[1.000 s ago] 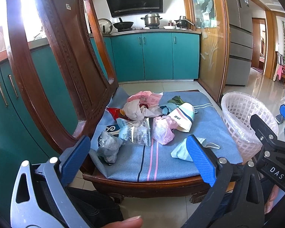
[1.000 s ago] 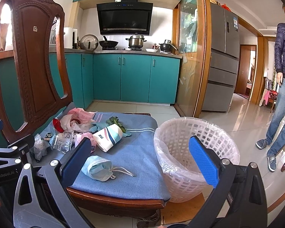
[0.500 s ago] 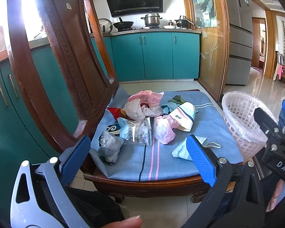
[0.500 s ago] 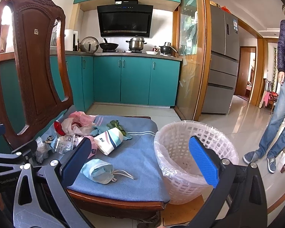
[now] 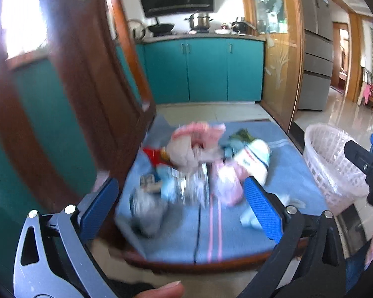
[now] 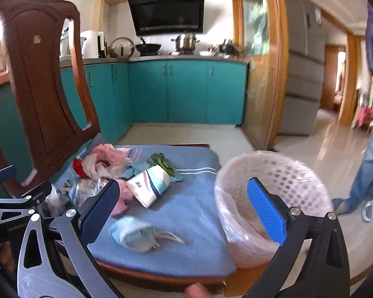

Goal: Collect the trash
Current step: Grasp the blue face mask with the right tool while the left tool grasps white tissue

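- Chair cushion (image 6: pixel 194 198): we see blue, with pink stripes.
- Basket (image 6: pixel 281 173): we note white lattice.
- Cabinets (image 6: pixel 186 92): teal.
- Face mask (image 6: pixel 134 233): pale blue.
- Paper cup (image 6: pixel 149 186): white, blue-striped.

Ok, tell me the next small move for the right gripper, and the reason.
Probably ease the right gripper down onto the crumpled face mask: its jaws are open and empty, the mask lies apart from the other trash near the cushion's front edge, and the white basket stands just beside it.

Glossy carved wood on the chair (image 6: pixel 44 94), matt woven cloth on its blue cushion (image 6: pixel 196 198). White plastic lattice basket (image 6: pixel 273 186) lined with thin clear film. Crinkled shiny plastic wrappers (image 6: pixel 104 164), soft fabric mask (image 6: pixel 134 233).
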Demonstrator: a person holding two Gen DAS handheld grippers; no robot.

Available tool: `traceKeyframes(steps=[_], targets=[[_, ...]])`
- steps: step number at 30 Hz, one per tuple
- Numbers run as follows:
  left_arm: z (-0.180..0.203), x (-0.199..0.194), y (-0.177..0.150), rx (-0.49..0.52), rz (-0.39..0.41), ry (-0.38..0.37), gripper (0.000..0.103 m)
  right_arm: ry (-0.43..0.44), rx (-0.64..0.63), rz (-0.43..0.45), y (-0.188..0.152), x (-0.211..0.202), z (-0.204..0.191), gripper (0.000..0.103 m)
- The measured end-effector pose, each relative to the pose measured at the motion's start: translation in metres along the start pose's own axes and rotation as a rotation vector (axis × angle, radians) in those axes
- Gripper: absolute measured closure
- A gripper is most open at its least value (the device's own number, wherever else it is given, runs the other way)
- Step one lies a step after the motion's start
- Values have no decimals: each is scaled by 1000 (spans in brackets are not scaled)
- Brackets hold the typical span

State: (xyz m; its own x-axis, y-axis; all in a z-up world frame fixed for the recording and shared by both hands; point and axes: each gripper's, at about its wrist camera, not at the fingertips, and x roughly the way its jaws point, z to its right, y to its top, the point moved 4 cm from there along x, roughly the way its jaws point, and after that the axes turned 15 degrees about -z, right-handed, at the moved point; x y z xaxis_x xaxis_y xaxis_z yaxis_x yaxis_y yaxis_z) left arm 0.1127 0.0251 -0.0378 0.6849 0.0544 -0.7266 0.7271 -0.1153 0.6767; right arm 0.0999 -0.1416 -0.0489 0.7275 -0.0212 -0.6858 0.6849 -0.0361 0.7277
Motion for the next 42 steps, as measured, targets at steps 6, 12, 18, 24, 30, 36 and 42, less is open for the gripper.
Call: traceKeyframes(steps=[6, 12, 18, 24, 30, 36, 42], targets=[[8, 26, 91, 122, 20, -30, 3, -8, -121, -44, 70, 39, -3, 3], [-1, 97, 117, 118, -101, -49, 3, 158, -164, -219, 33, 93, -15, 6], [-13, 147, 108, 84, -268, -150, 3, 218, -388, -345, -9, 112, -62, 7], [-7, 185, 90, 60, -439, -207, 13, 186, -449, -473, -37, 146, -75, 7], [-7, 207, 73, 47, -500, -201, 55, 224, -435, -516, -44, 159, -75, 40], [-8, 190, 72, 67, -455, -204, 81, 266, -434, -512, -40, 151, -76, 63], [-13, 143, 73, 90, -354, -244, 84, 290, -379, -450, -24, 129, -61, 64]])
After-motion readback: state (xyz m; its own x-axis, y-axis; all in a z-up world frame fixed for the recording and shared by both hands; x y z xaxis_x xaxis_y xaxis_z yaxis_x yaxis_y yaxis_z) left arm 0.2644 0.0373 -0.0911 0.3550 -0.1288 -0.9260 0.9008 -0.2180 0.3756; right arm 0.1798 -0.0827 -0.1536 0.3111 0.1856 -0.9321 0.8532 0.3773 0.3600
